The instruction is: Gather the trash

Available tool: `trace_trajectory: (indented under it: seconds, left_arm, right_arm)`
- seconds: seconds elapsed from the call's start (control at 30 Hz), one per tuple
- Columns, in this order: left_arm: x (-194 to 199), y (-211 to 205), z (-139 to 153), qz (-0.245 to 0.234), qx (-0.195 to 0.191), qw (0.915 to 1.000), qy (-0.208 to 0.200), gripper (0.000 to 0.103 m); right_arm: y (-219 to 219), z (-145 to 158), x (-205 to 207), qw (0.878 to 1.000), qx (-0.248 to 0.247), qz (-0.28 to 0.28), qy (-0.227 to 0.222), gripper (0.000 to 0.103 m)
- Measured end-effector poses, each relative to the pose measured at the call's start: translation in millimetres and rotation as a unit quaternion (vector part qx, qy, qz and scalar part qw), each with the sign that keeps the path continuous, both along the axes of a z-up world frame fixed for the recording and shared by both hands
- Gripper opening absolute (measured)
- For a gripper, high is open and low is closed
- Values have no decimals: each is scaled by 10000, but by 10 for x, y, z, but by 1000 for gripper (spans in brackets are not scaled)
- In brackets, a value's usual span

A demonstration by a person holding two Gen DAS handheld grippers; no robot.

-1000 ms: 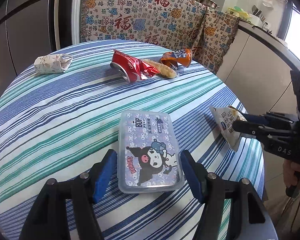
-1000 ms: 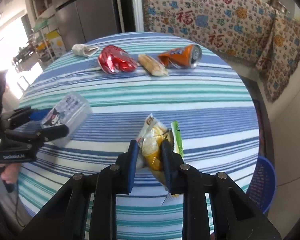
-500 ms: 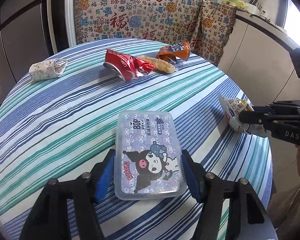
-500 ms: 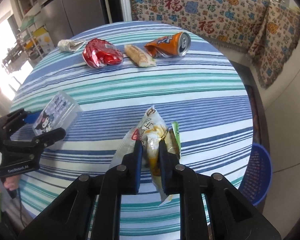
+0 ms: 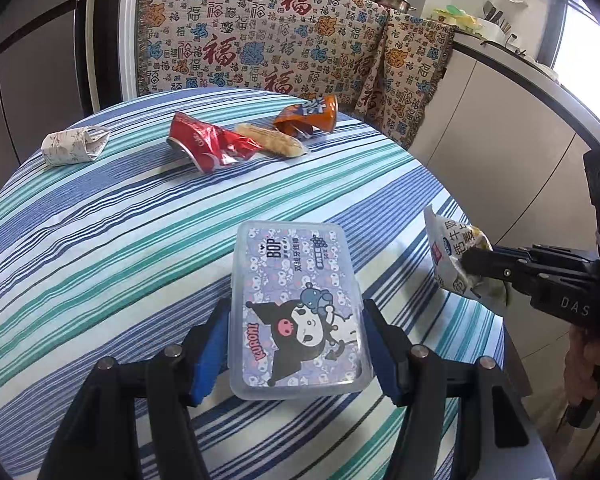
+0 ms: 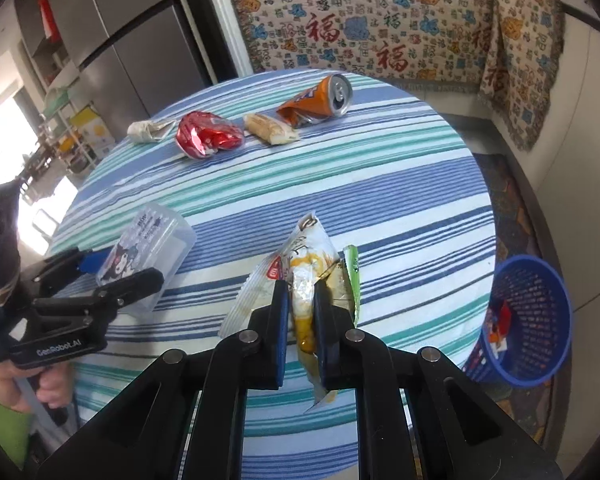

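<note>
My left gripper (image 5: 296,344) is shut on a clear plastic box with a cartoon label (image 5: 296,304), held above the striped round table (image 5: 100,240). The box also shows in the right wrist view (image 6: 148,256). My right gripper (image 6: 302,308) is shut on a crumpled white and yellow snack wrapper (image 6: 306,276), lifted over the table's near edge; the wrapper also shows in the left wrist view (image 5: 452,256). At the far side lie a crushed red can (image 5: 204,146), a wrapped bread stick (image 5: 270,140), a crushed orange can (image 5: 308,118) and a crumpled paper wrapper (image 5: 74,146).
A blue plastic basket (image 6: 528,320) with some trash in it stands on the floor right of the table. A patterned cloth covers furniture behind the table (image 5: 280,44). A fridge (image 6: 112,36) stands at the back left. A counter (image 5: 520,80) runs along the right.
Both grippers have risen and drawn back from the table with their loads. The snack wrapper has lifted off the cloth. The box sits higher above the table.
</note>
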State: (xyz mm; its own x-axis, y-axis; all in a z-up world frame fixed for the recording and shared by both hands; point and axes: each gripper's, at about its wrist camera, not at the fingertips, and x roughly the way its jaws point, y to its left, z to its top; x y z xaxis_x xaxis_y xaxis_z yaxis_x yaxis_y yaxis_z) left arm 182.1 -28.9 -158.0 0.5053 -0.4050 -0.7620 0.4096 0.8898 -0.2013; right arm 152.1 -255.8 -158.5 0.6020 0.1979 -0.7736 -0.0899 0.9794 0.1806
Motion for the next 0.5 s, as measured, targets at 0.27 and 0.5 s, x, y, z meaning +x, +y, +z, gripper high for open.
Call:
trace_trajectory:
  seconds: [0.27,0.5]
  left_arm:
    - [-77,-280,60,-146,66,9999,-24,64]
    - [-138,-659,235,-418,-4,9990,-142,64]
  right_arm:
    - [-175,43,-168,9998,146,-110,-106,10]
    - [-485,216,-332,9985,234,-354,-358,10]
